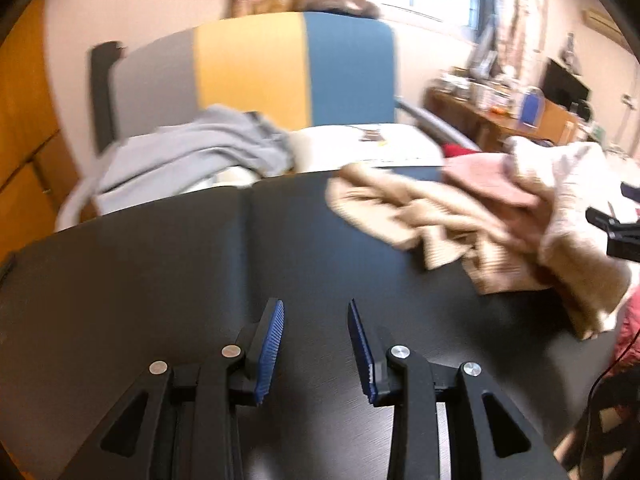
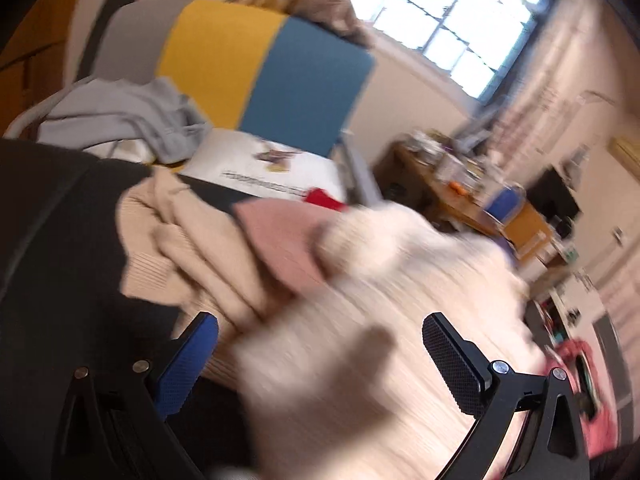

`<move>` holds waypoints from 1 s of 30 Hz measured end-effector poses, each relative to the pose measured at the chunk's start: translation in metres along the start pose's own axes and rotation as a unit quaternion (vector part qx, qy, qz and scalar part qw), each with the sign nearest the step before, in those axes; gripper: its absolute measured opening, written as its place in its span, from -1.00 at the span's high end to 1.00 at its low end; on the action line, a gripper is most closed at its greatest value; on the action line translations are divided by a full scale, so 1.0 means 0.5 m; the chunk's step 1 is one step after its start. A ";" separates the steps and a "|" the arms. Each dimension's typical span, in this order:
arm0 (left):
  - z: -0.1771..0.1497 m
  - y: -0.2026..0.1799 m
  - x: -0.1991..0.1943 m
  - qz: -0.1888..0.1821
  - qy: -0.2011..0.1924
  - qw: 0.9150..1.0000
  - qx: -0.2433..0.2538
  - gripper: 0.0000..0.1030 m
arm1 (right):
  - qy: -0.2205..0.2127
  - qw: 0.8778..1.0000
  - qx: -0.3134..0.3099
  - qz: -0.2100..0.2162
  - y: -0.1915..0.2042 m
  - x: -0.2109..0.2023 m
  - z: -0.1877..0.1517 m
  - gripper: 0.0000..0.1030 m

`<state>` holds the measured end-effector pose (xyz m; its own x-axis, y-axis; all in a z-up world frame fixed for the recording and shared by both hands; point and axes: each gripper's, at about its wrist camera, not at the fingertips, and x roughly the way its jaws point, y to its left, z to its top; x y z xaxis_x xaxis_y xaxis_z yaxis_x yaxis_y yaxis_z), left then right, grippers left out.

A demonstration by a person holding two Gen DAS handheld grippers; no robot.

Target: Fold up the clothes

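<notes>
Clothes pile sitting at the right of the dark desk (image 1: 168,264); both tongs spread, neither gripping.

Left tongs (image 1: 316,320) are hovering over bare desk, blue pads parted, nothing between. Right tongs (image 2: 320,336) are standing wide over a cream knit (image 2: 360,340) (heavily blurred), which is lying between the pads; contact cannot be judged. Beige sweater (image 1: 420,216) and pink garment (image 1: 484,180) are lying crumpled beside it. Grey garment (image 1: 192,152) is resting beyond the desk's far edge.
</notes>
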<state>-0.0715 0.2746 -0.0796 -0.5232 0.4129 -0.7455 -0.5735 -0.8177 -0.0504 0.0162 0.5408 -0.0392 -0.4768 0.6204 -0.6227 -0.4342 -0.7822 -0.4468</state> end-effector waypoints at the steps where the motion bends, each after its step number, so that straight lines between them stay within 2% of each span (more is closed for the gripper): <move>1: 0.014 -0.024 0.013 -0.014 0.001 1.000 0.006 0.35 | 0.008 1.000 0.014 -0.014 -0.031 -0.005 -0.014 -1.00; 3: 0.043 -0.076 0.049 -0.032 0.012 0.999 0.013 0.35 | 0.029 0.998 0.047 -0.031 -0.098 -0.006 -0.039 -1.00; 5: 0.073 -0.130 0.084 -0.049 0.023 0.998 0.020 0.35 | 0.043 0.995 0.083 -0.023 -0.161 -0.008 -0.061 -1.00; 9: 0.135 -0.235 0.145 -0.064 0.023 0.996 0.050 0.34 | 0.037 0.989 0.131 -0.048 -0.265 -0.033 -0.097 -1.00; 13: 0.165 -0.266 0.235 -0.078 0.056 0.995 0.020 0.34 | 0.037 0.986 0.158 -0.041 -0.329 -0.024 -0.113 -1.00; 18: 0.176 -0.271 0.330 -0.064 0.081 0.995 -0.013 0.35 | 0.035 0.984 0.174 -0.008 -0.351 0.058 -0.099 -1.00; 24: 0.167 -0.342 0.406 -0.040 0.093 0.994 0.045 0.35 | 0.063 0.981 0.180 0.040 -0.349 0.145 -0.110 -1.00; 30: 0.171 -0.418 0.435 -0.045 0.078 0.992 0.087 0.43 | 0.107 0.959 0.234 0.120 -0.375 0.187 -0.168 -1.00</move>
<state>-0.1193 0.5697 -0.1744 -0.3679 0.4030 -0.8380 -0.7216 -0.6921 -0.0161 0.1171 0.7409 -0.0675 -0.4608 0.3600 -0.8112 -0.6499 -0.7593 0.0321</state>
